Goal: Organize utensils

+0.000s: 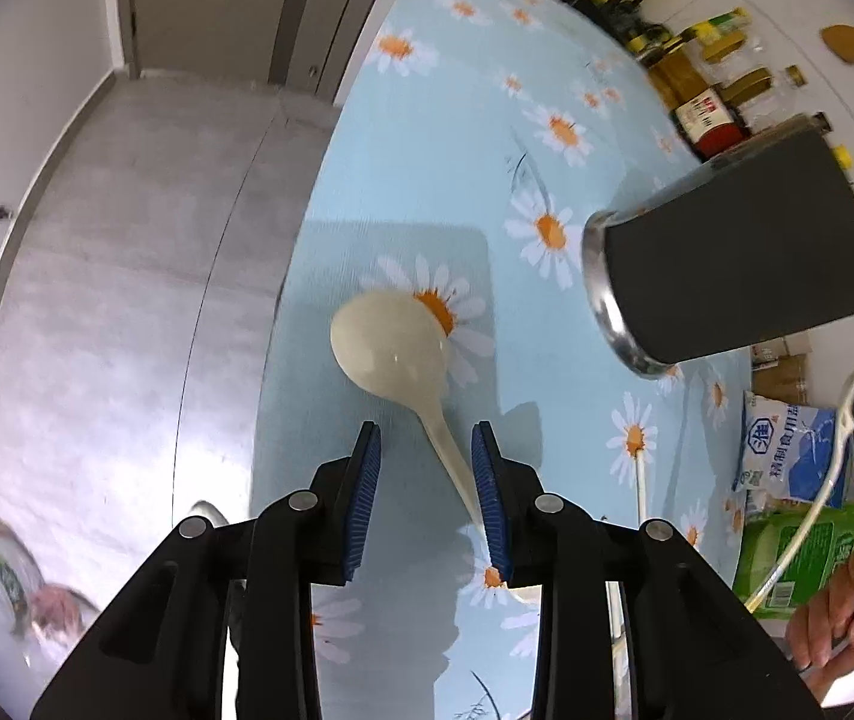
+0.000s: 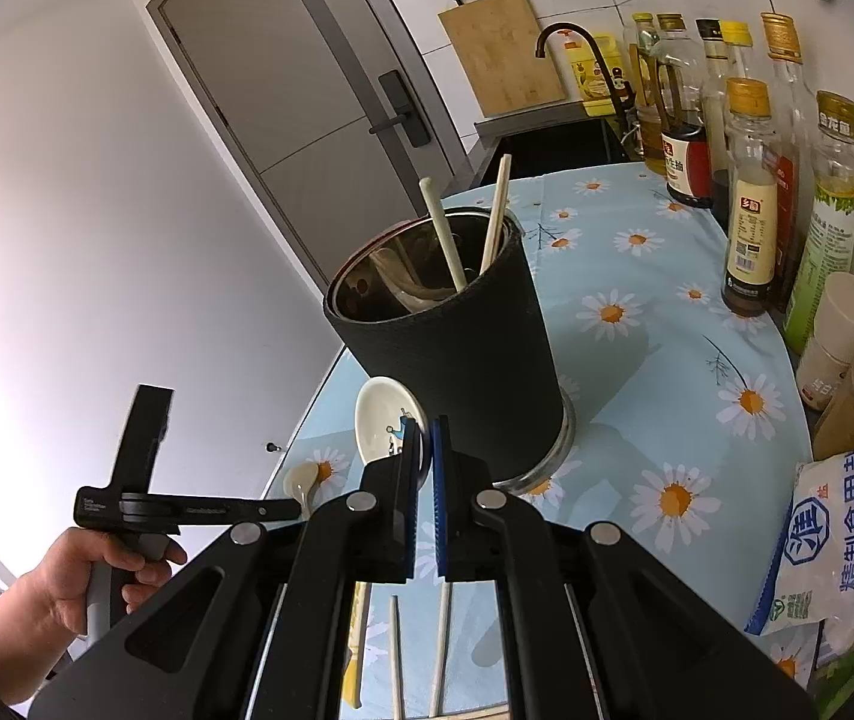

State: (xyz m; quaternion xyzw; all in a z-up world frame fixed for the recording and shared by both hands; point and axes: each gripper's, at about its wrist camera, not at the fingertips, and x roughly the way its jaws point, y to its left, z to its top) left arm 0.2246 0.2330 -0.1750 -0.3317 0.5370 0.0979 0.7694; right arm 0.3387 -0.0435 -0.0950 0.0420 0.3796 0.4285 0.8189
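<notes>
a: cream plastic, that spoon (image 1: 390, 342). it lies flat on the daisy-print worktop (image 1: 457, 120), bowl away from the left gripper (image 1: 427, 441), handle running back between its parted blue pads (image 1: 490, 480).

b: is it held?

a: not that i can see. the handle lies close against one pad and the other stands clear, so the jaws are partly open around it, not clamped. probably lined up that way so closing them catches the thin handle.

b: and the right gripper (image 2: 425, 438)?

a: closed, pads nearly together. a white dish (image 2: 387, 423) sits right at its tips, just in front of the dark holder (image 2: 457, 348). the left view shows a curved white utensil by that gripper, so it may be gripping it, but i can't tell.

b: where should the spoon go?

a: likely the holder, which already stands upright with a white stick and chopsticks in it, near the spoon.

b: anything unclear?

a: the handle's end is hidden under the left gripper. more sticks lie below the right gripper, cut off by the frame. the holder's contents are dim.
</notes>
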